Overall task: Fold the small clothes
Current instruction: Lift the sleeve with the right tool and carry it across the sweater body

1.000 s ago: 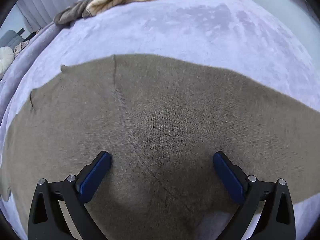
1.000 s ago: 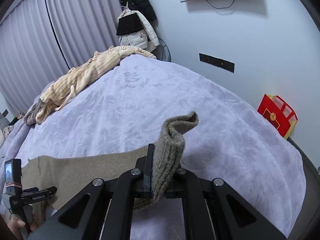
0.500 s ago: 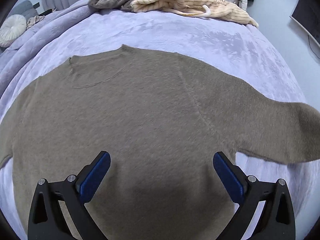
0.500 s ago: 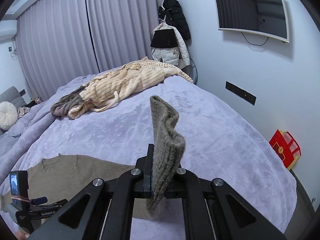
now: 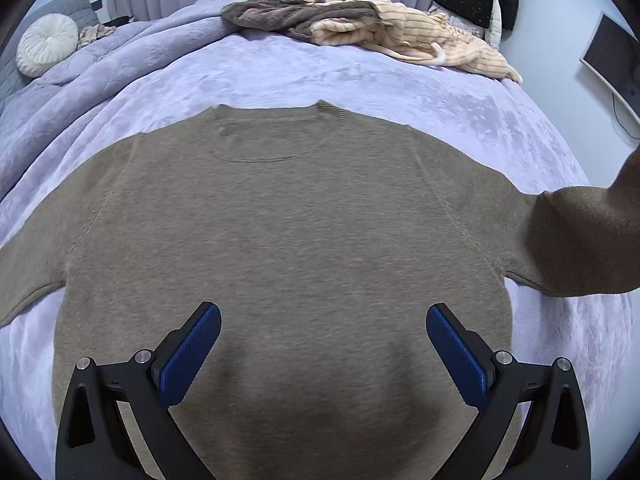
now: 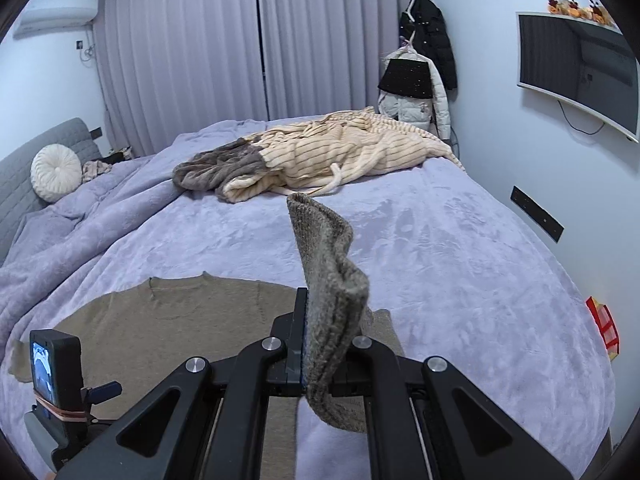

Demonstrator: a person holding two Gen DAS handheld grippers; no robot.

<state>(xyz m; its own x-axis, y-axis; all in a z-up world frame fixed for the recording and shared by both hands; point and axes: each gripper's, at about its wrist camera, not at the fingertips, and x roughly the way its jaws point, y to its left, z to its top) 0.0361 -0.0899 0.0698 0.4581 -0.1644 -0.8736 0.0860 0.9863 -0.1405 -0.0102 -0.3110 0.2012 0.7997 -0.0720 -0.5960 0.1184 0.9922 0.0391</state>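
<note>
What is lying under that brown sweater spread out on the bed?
The brown sweater lies flat on the lavender blanket, which shows all round its edges. Whatever is directly beneath its body is covered. The right gripper holds its sleeve cuff up off the bed.

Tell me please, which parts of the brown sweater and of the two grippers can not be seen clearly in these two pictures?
- Sweater hem: left wrist view, cut off by the bottom edge behind the open left gripper.
- Left sleeve end: same view, cut off by the left edge.
- Sleeve cuff clamped by the right gripper: in the left wrist view the raised sleeve leaves the frame at the right edge.
- Right gripper's pads: right wrist view, covered by the cuff.
</note>
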